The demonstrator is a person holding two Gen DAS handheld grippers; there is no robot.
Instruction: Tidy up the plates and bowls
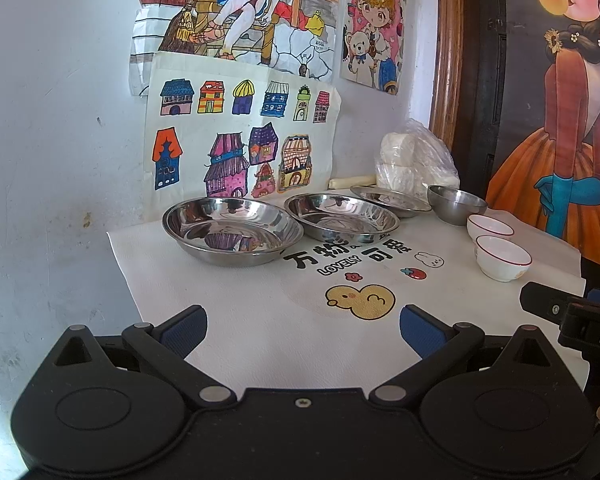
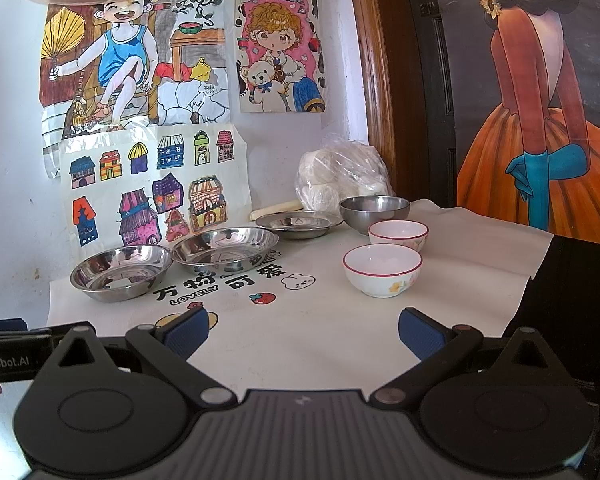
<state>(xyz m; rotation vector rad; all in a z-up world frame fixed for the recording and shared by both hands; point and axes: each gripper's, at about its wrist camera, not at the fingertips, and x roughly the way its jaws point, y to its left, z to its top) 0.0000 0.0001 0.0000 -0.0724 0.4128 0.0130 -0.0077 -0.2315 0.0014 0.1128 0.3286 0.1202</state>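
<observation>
Over the near edge of the desk (image 1: pixel 260 344) both the left tool (image 1: pixel 303 330) and the right tool (image 2: pixel 303 330) hover with fingers apart, empty. Beyond them sit three steel plates (image 1: pixel 233 230), the far one partly hidden, a steel bowl (image 2: pixel 374 208) and two white bowls (image 2: pixel 382 270).

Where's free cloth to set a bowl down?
Free: the front strip of tablecloth between both open grippers and the dishes, and the patch right of the white bowls. Crowded: the back row, where steel plates, steel bowl and plastic bag sit close together.
</observation>
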